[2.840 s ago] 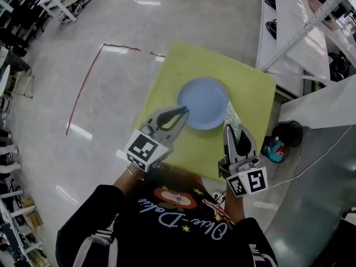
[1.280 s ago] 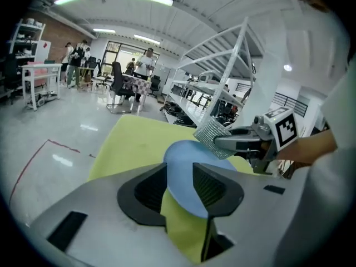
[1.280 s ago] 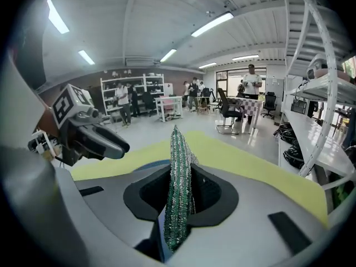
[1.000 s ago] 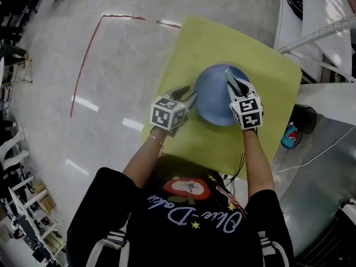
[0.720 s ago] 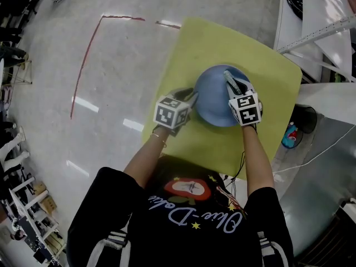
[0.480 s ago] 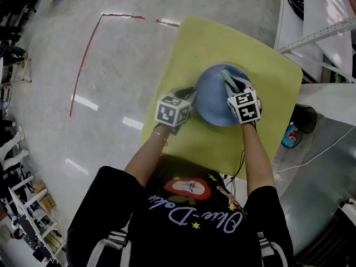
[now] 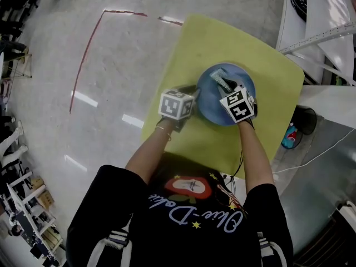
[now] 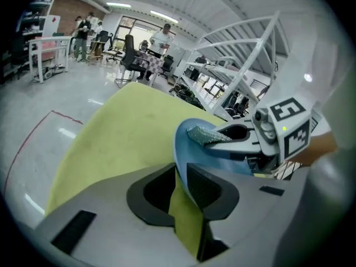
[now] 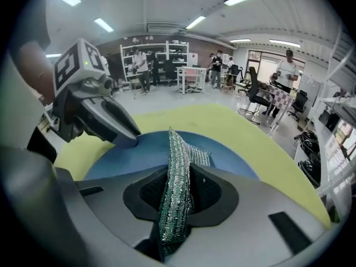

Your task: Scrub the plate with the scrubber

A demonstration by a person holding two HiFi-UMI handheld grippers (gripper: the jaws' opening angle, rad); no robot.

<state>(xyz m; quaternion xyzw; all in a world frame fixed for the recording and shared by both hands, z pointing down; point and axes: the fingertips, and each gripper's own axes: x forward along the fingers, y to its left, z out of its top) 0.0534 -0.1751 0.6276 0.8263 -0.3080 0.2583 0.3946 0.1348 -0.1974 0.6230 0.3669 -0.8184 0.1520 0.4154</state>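
Note:
A round blue plate (image 7: 209, 102) lies on the yellow-green table (image 7: 222, 38). My left gripper (image 7: 194, 96) is at the plate's left rim; in the left gripper view the rim (image 8: 186, 149) runs between its pads, which touch it while the jaws are opening a little. My right gripper (image 7: 222, 85) is over the plate's middle, shut on a silvery-green mesh scrubber (image 9: 177, 177). The scrubber's free end (image 7: 218, 80) rests on the plate's surface (image 9: 144, 149). The left gripper's tip (image 9: 130, 138) shows just left of it.
White shelving (image 7: 317, 15) stands close on the right of the table. A blue and red bottle (image 7: 289, 135) and a cable lie on the floor by the table's right corner. Red tape (image 7: 86, 60) marks the floor at left. People and desks are far off.
Both grippers came from the table's near edge onto the plate. Over the last second the right gripper slid the scrubber leftward and away across the plate; the left gripper stayed at the rim.

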